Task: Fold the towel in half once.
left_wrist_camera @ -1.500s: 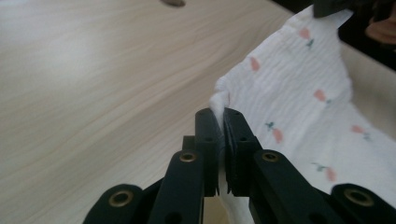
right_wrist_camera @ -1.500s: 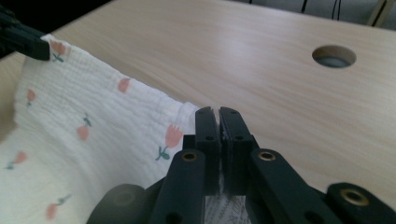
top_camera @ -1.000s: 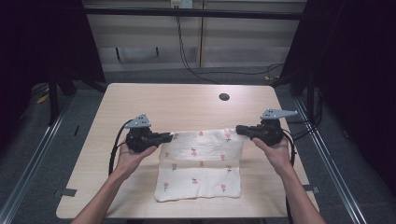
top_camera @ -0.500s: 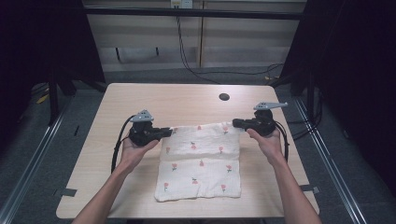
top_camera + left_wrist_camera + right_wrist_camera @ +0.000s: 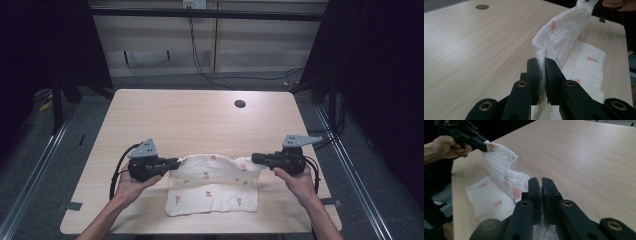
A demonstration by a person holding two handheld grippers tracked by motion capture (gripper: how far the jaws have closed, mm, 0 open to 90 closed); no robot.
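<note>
Two grippers: the left gripper (image 5: 172,163) and the right gripper (image 5: 256,158) each pinched one far corner of the cloth (image 5: 212,192), seen from the high view.
Left jaws: closed on a bunched corner of cloth (image 5: 564,37) in the left gripper view; white fabric filled the narrow gap between the pads, and the jaws had just been easing open slightly with the cloth still between them.
Right jaws: pressed together in the right gripper view, with a thin edge of cloth (image 5: 499,160) caught in the slit; how much fabric lay inside was hidden by the black pads.
Cloth position: near edge of the table (image 5: 200,120), between the two hands; its far edge was lifted and sagged between the grippers, its near part lay flat on the wood.
Cloth pattern: white with small reddish motifs, too small to make out exactly.
Hidden parts: the underside of the raised fold and the pinched corners themselves.
Cut off: both forearms at the bottom of the high view.
Table hole (image 5: 240,104): well apart from the cloth, toward the far edge.
Surroundings: dark, hard to read.
</note>
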